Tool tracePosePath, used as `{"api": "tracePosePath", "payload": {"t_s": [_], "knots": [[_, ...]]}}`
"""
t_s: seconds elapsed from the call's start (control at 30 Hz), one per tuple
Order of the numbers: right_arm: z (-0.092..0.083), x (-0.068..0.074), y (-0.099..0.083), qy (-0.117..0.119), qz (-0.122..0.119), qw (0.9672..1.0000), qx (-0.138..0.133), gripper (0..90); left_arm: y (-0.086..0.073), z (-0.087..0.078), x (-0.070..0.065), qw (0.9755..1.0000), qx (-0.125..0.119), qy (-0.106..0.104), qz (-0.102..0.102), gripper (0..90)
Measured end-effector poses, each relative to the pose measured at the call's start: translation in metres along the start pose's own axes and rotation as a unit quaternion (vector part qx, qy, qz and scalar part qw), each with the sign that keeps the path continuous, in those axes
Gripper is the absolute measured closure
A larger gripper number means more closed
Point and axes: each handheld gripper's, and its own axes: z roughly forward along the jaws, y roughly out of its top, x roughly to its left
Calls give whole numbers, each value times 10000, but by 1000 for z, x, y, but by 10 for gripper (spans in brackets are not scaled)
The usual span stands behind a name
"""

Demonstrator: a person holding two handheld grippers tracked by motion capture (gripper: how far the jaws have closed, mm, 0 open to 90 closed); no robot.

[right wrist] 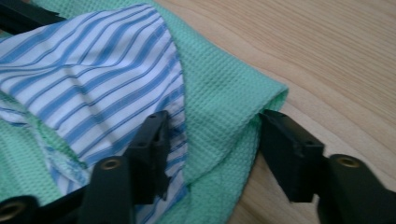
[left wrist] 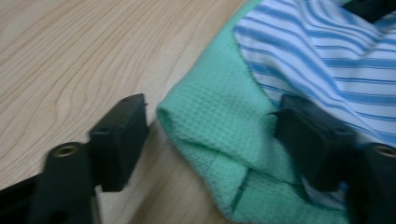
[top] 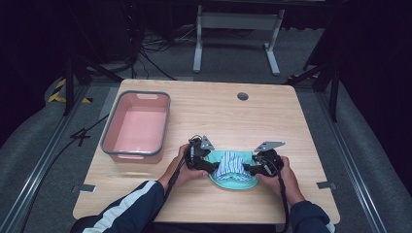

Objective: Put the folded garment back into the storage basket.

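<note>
Cloth (top: 233, 167) edges between both tongs

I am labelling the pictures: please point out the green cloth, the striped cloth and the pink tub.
green cloth (left wrist: 210, 121), left gripper view, folded edge
striped cloth (right wrist: 93, 84), right gripper view, middle
pink tub (top: 108, 141), high view, left rim

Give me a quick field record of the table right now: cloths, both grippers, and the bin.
work in hand: green cloth with blue-striped cloth lying on it, near the front edge of the table
left gripper: jaws apart, astride the green cloth's folded left edge; one jaw over bare wood, the other over the striped cloth
right gripper: jaws apart around the green cloth's right fold; one jaw on the striped cloth, the other at the fold's outer edge
grip: neither clearly clamped
pink bin: rear left of the cloths, empty
</note>
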Motion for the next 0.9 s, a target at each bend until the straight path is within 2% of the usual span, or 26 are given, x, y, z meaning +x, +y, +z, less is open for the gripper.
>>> {"api": "tracePosePath", "payload": {"t_s": [0.07,0.17,0.27,0.3,0.33,0.47,0.6,0.73,0.8,0.9], "knots": [[0,5,2,93,4,10000,0,634,0,0,-2,10000,-37,-42,21,366],[0,7,1,125,91,9999,-36,698,-1,-1,-1,9999,-111,-24,22,455],[0,8,0,173,107,9998,-85,740,-2,-2,-1,9999,-143,-60,9,585],[0,7,-1,198,145,9996,-127,757,-2,-2,-2,9998,-153,-121,57,585],[0,7,-2,250,174,9994,-160,775,-2,-2,-3,9997,-172,-156,92,659],[-1,9,-5,206,136,9994,-255,799,-3,-2,-2,9996,-191,-208,70,721],[-2,9,-4,210,51,9995,-233,810,-5,-3,5,9979,-286,-524,-231,752],[-5,10,-5,229,-3,9994,-263,812,-3,-6,3,9980,-283,-529,-175,780],[-7,11,-5,214,-48,9994,-266,813,1,-9,-1,9982,-251,-536,4,792],[-10,10,-5,218,-92,9992,-327,813,3,-13,-3,9980,-269,-580,1,799]]}}
